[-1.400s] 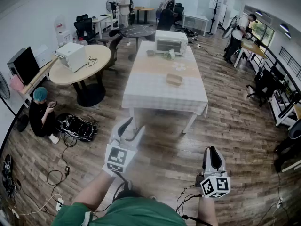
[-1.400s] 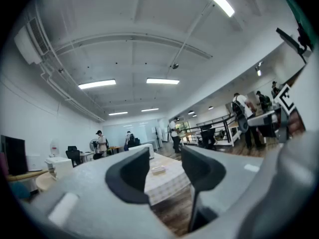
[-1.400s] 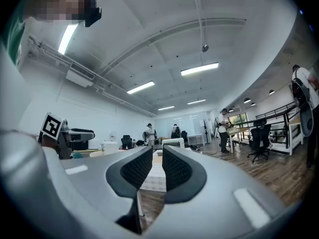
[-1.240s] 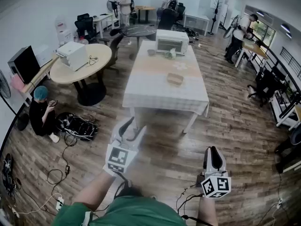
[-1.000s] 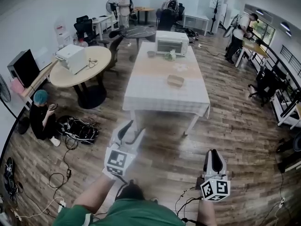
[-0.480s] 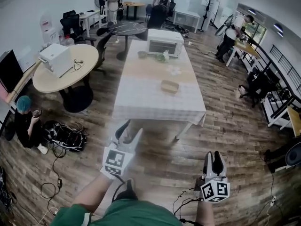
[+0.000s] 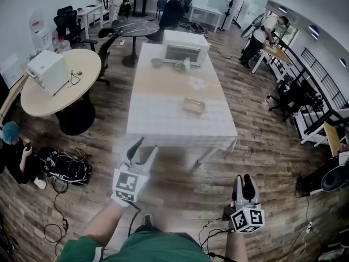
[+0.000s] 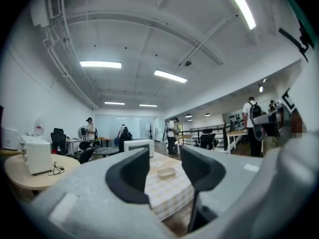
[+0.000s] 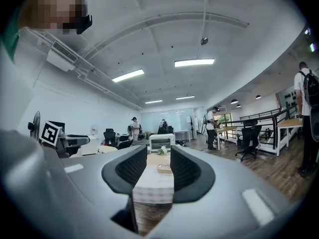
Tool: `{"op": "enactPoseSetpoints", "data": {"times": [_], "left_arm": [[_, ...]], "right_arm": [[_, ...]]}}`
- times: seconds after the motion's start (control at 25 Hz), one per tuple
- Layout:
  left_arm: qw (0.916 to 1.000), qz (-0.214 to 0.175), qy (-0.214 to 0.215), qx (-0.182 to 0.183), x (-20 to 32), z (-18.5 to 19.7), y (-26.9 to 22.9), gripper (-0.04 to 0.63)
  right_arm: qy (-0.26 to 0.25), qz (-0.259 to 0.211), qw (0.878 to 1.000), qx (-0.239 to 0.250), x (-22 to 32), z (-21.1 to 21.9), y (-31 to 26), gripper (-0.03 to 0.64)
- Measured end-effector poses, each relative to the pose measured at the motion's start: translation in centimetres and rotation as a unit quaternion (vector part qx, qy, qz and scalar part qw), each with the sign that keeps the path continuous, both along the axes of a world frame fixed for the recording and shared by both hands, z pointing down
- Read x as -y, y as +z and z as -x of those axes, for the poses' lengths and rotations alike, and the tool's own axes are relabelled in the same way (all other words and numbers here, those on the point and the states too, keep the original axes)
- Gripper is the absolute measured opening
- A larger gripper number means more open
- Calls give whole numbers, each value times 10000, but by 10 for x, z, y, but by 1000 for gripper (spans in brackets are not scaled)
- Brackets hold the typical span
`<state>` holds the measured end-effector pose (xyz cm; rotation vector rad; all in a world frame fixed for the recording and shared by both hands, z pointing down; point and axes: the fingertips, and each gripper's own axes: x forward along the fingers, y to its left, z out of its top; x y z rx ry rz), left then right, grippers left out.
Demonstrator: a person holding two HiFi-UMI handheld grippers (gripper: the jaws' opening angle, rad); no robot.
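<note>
Listing, left to right: round table [image 7: 32, 94] bearing a white box [image 7: 48, 70], far left; left gripper [image 7: 143, 149], jaws apart, empty, over wood floor [image 7: 185, 195] just short of the cloth-covered table [image 7: 163, 119]; shallow tray [image 7: 194, 105] mid-table, oven [image 7: 185, 47] at its far end; right gripper [image 7: 243, 183], near right, jaws slightly parted, empty.
</note>
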<state>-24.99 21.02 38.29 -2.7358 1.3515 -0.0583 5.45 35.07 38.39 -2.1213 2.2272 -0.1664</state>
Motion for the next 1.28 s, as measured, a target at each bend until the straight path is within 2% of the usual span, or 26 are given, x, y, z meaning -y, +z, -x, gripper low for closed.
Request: {"op": "enactPoseSetpoints", "data": {"times": [0.16, 0.44, 0.72, 0.92, 1.28], "left_arm": [[10000, 18, 81, -21, 26, 6, 5, 186], [9998, 192, 55, 15, 70, -5, 21, 186], [9988, 145, -384, 279, 115, -18, 11, 186], [9971, -25, -652, 382, 154, -60, -15, 186], [9950, 91, -836, 538, 205, -143, -12, 186]], "right_arm": [[-7, 83, 9999, 66, 26, 10, 2, 129], [-64, 222, 9996, 173, 74, -1, 18, 129], [-473, 144, 9975, 510, 154, -27, 25, 129], [-811, -23, 9949, 603, 213, -68, 11, 129], [-1016, 8, 9907, 905, 288, -155, 23, 129]]}}
